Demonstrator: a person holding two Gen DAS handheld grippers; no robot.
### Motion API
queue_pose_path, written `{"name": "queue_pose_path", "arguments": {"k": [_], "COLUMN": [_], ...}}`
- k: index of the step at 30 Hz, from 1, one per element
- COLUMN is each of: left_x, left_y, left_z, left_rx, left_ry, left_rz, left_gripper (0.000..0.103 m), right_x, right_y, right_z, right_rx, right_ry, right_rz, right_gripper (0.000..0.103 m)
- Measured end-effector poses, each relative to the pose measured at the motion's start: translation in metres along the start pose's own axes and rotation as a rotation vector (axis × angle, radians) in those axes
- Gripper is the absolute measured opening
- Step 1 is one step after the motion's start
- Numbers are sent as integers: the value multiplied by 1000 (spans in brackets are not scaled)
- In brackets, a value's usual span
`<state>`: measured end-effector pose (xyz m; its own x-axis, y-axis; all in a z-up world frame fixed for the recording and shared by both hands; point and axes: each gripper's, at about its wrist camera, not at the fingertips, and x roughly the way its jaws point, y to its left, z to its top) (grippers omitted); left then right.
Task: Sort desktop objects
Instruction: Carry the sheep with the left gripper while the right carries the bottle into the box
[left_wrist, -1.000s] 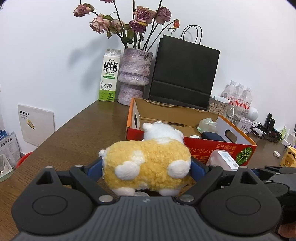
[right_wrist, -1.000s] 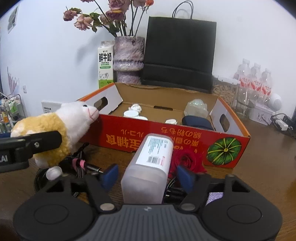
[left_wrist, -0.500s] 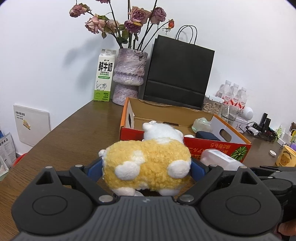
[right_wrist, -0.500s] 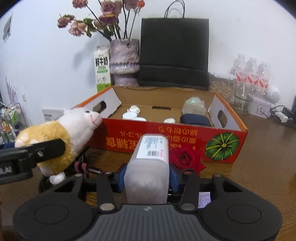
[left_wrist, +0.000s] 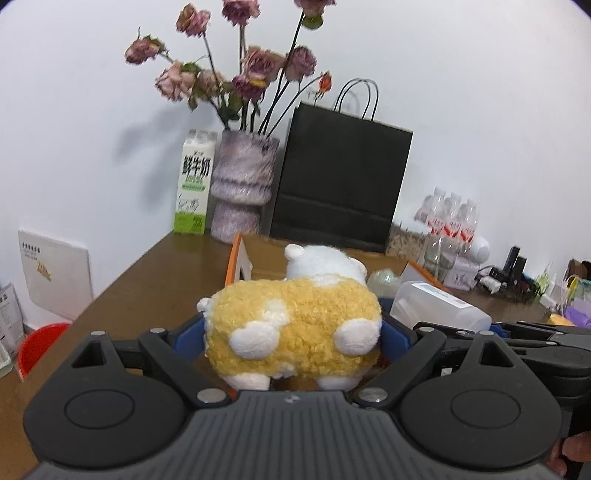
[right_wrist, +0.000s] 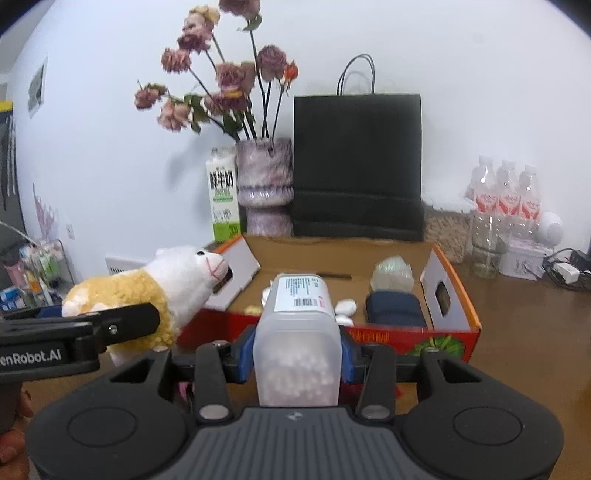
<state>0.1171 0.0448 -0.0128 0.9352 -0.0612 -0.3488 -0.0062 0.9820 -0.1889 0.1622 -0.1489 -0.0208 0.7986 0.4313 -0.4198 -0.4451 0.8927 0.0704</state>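
The left gripper (left_wrist: 291, 334) has its blue pads clamped on the sides of a fluffy yellow-and-white plush sheep (left_wrist: 291, 328), whose white head faces away toward the far wall. In the right wrist view the same plush sheep (right_wrist: 147, 295) hangs clear of the brown wooden desk (right_wrist: 535, 332), just left of the box's near left corner. The right gripper (right_wrist: 297, 350) is closed on a translucent rectangular plastic container with a white barcode label (right_wrist: 299, 332); small pale pellets show through its near end, and it is held above the desk at the box's near wall. An open red-and-orange cardboard box with a printed watermelon (right_wrist: 436, 343) sits just beyond both grippers; inside it lie a dark blue pouch (right_wrist: 395, 308), a crumpled clear wrapper (right_wrist: 391, 273) and a few small white pieces (right_wrist: 345, 306). Far behind the box stand a black paper bag with handles (right_wrist: 358, 162), a mottled purple vase of dried roses (right_wrist: 264, 184) and a green-and-white milk carton (right_wrist: 221, 195). Clear water bottles with red labels (right_wrist: 506, 195) stand at the far right.
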Motion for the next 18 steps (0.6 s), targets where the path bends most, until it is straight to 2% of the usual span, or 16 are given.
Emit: {"name": "queue_pose_path", "arguments": {"k": [6,10,18], "left_x": [17,40,94], "left_y": [-9,-11,-11], "left_z": [35,52,59], "left_rx": [35,32,43], "left_ry": [-36,-24,19], "left_rz": [12,4,17], "left_gripper": [94,94,94], "right_x": [12,32,81], "right_y": [-14,-22,-36], "right_z": [33,52,61], "right_rx": [-5,-7,20], "right_ry": [-52,-56,-31], "right_rz": [-20,-31,-46], "right_gripper": [42,42,42]}}
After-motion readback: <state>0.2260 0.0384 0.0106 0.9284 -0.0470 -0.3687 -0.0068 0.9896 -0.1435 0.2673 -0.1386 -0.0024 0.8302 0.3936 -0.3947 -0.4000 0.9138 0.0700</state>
